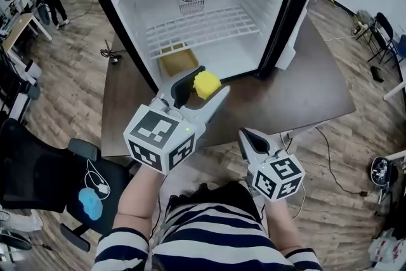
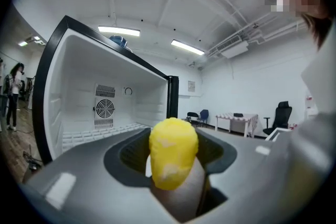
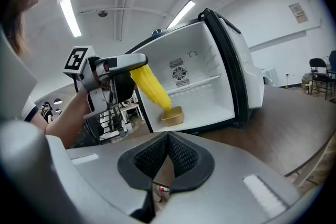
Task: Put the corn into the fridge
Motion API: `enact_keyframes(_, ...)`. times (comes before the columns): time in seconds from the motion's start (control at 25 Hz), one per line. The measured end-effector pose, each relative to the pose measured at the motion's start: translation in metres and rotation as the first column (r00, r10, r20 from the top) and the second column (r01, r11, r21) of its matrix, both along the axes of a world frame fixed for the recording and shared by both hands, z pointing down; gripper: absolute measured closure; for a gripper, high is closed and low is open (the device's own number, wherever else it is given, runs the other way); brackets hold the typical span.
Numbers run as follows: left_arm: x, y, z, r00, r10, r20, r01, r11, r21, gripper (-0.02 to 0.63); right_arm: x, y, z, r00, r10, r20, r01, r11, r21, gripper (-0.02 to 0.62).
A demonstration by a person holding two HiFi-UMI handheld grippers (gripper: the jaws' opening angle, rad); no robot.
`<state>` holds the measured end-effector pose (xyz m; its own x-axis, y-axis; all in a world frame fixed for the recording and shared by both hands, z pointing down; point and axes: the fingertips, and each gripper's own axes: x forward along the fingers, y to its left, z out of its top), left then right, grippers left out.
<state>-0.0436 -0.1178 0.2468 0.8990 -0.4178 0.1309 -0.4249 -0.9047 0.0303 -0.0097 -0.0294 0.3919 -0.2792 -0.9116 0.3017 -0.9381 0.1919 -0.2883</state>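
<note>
Left gripper (image 1: pixel 202 91) clamped on corn (image 1: pixel 207 83), just before fridge (image 1: pixel 130 22) mouth; cob axis lay along jaws, tip toward far interior. Right gripper (image 1: pixel 247 136) hung near, jaws together, empty.

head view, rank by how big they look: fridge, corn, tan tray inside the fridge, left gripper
1. fridge
2. left hand-held gripper, which looks large partly because it is near the camera
3. tan tray and corn: too close to rank. Only the corn's tip shows past the jaws.
</note>
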Motion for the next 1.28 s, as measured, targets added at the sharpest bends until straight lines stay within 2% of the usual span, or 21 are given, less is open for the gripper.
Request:
enact_keyframes(0.32, 0.019, -0.029, -0.017, 0.995, -0.093, -0.036, 0.095, 0.993, 0.068, 0.606, 0.03, -0.042, -0.015, 0.997, -0.071, 0.013, 0.07, 0.996, 0.049, 0.604)
enact_keyframes(0.56, 0.04, -0.053, -0.033, 0.98, -0.185, -0.072, 0.192, 0.976, 0.105, 0.606, 0.057, -0.073, -0.029, 0.987, -0.162, 0.0, 0.161, 0.985, 0.069, 0.604)
enact_keyframes(0.88, 0.054, -0.074, -0.05, 0.939, -0.312, -0.147, 0.333, 0.93, 0.155, 0.606, 0.084, -0.101, -0.039, 0.964, -0.266, 0.002, 0.265, 0.96, 0.086, 0.604)
enact_keyframes(1.28, 0.052, -0.092, -0.059, 0.872, -0.427, -0.24, 0.473, 0.863, 0.18, 0.606, 0.088, -0.12, -0.035, 0.925, -0.379, 0.015, 0.376, 0.922, 0.094, 0.604)
